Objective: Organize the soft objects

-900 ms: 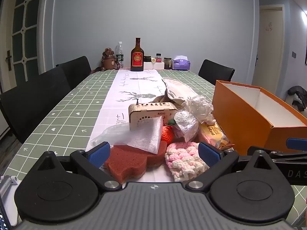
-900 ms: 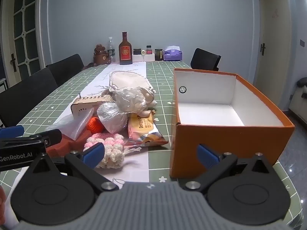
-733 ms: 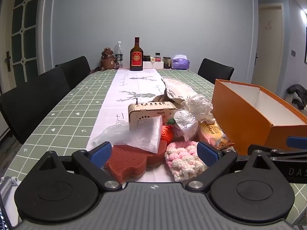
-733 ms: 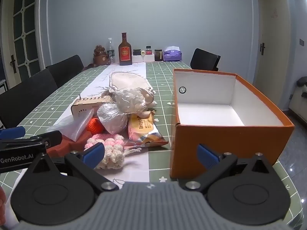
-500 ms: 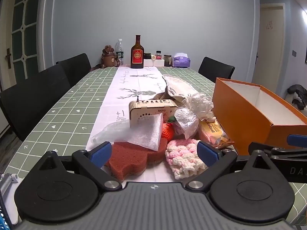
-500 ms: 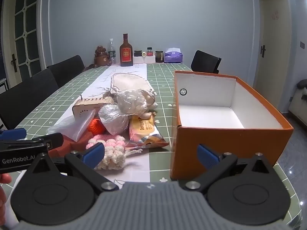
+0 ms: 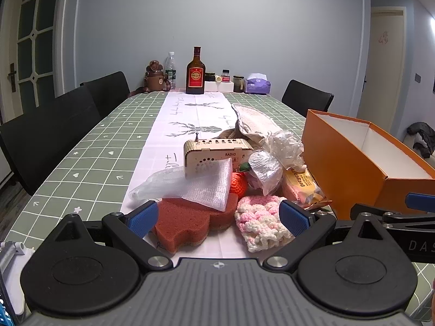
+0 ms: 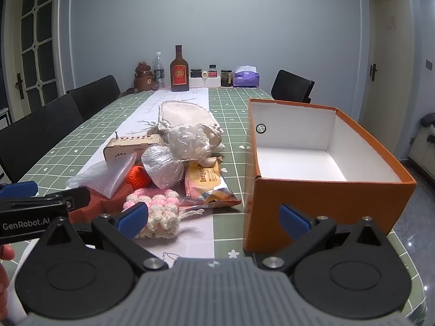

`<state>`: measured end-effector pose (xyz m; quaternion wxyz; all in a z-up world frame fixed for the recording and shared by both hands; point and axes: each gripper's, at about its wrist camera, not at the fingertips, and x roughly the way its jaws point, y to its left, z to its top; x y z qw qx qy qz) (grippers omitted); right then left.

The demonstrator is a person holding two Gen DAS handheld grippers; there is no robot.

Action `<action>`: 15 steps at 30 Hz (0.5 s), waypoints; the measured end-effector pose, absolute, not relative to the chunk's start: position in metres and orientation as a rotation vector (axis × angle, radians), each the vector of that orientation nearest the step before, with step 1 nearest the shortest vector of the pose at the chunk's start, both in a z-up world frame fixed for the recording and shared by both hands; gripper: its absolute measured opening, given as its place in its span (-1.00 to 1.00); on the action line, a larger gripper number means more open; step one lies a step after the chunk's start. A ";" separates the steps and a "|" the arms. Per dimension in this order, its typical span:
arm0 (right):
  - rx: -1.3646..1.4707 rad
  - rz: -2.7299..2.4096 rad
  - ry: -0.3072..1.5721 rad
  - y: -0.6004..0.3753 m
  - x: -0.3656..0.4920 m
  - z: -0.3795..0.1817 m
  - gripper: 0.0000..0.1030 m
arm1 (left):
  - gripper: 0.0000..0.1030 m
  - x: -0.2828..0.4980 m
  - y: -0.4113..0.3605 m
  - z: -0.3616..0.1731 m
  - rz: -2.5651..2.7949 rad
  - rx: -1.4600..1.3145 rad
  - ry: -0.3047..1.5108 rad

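I see my left tool (image 7: 218, 214) and right tool (image 8: 213, 217) both spread wide, pinching nothing. The red sponge (image 7: 190, 224) and pink crocheted pad (image 7: 261, 222) lie at twelve o'clock on the table (image 7: 89, 168); the orange box (image 8: 323, 179), seemingly empty, stands at two o'clock.

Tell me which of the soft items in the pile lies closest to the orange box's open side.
The yellow snack packet, lying flat on the table beside the orange cardboard box; the pink-and-cream crocheted piece and red sponge lie further left.
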<state>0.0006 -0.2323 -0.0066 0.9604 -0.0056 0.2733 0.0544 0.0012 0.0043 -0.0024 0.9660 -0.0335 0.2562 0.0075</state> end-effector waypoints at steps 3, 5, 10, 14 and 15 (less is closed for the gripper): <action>-0.011 0.110 0.557 -0.232 0.002 -0.007 0.95 | 1.00 0.001 0.004 -0.003 0.017 -0.066 0.522; -0.008 0.111 0.559 -0.232 0.003 -0.008 0.95 | 1.00 0.001 0.004 -0.003 0.018 -0.064 0.523; -0.011 0.113 0.569 -0.231 0.004 -0.012 0.95 | 1.00 0.002 0.003 -0.004 0.018 -0.063 0.533; -0.005 0.109 0.566 -0.232 0.003 -0.013 0.95 | 1.00 0.002 0.003 -0.004 0.018 -0.062 0.535; -0.003 0.107 0.567 -0.233 0.004 -0.013 0.95 | 1.00 0.002 0.003 -0.004 0.017 -0.062 0.536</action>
